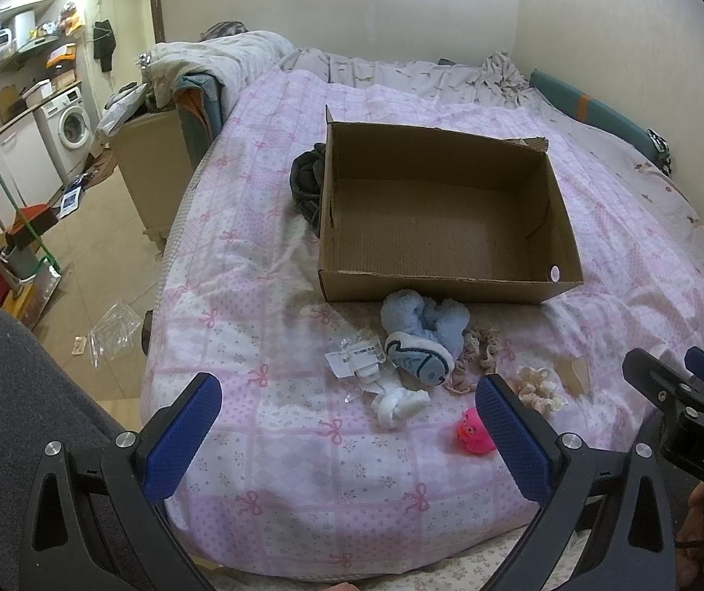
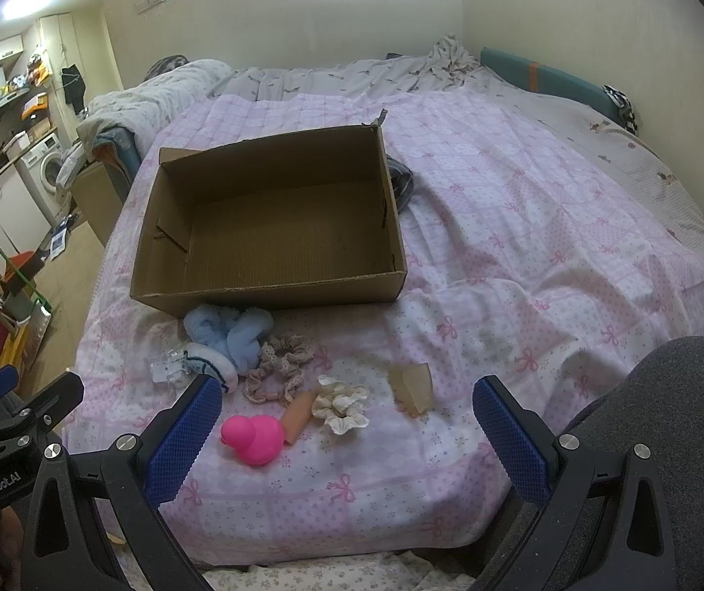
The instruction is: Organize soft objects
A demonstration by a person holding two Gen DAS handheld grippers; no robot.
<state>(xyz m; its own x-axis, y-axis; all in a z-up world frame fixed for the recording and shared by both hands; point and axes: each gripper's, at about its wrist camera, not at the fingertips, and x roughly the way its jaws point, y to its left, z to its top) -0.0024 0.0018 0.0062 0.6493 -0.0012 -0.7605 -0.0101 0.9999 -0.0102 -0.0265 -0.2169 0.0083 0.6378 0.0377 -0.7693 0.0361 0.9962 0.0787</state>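
Note:
An empty open cardboard box (image 1: 443, 212) (image 2: 273, 231) sits on the pink quilted bed. In front of it lie a blue fluffy slipper (image 1: 423, 332) (image 2: 228, 332), a beige lace scrunchie (image 1: 475, 357) (image 2: 280, 367), a cream scrunchie (image 1: 541, 386) (image 2: 342, 404), a pink rubber duck (image 1: 472, 431) (image 2: 253, 438), a rolled white sock (image 1: 398, 406) and a peach tube (image 2: 298, 416). My left gripper (image 1: 347, 438) is open and empty, low at the bed's near edge. My right gripper (image 2: 344, 436) is open and empty beside it; the duck lies near its left finger.
A clear plastic packet with a label (image 1: 356, 357) (image 2: 169, 369) lies left of the slipper. A tan card piece (image 1: 573, 374) (image 2: 413, 389) lies right. Dark clothing (image 1: 307, 182) sits beside the box. The bed drops off to a tiled floor (image 1: 90, 266) on the left.

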